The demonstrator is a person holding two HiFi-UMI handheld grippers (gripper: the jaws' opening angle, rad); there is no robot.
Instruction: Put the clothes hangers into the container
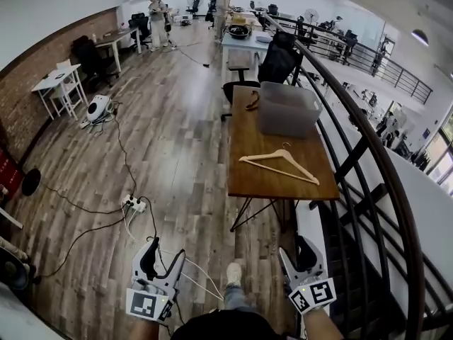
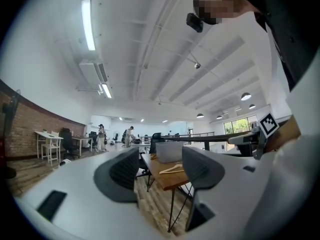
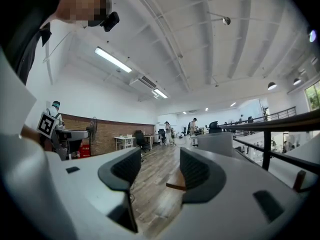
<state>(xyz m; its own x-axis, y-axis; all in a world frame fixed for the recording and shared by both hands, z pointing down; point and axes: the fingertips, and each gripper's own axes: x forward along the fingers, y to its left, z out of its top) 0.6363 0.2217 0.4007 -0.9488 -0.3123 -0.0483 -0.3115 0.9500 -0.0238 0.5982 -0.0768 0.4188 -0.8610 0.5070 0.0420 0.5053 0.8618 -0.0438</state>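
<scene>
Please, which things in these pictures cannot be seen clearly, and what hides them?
- Head view: the inside of the container; its cloudy walls hide any contents.
- Head view: the small brown thing beside the container is too small to identify.
- Left gripper view: one end of the hanger is covered by a jaw of the left claw.
- Right gripper view: the hanger is hidden behind the right claw; only a table corner shows.

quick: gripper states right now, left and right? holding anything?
Left gripper: open, jaws apart, nothing between them.
Right gripper: open, jaws apart, nothing between them.
</scene>
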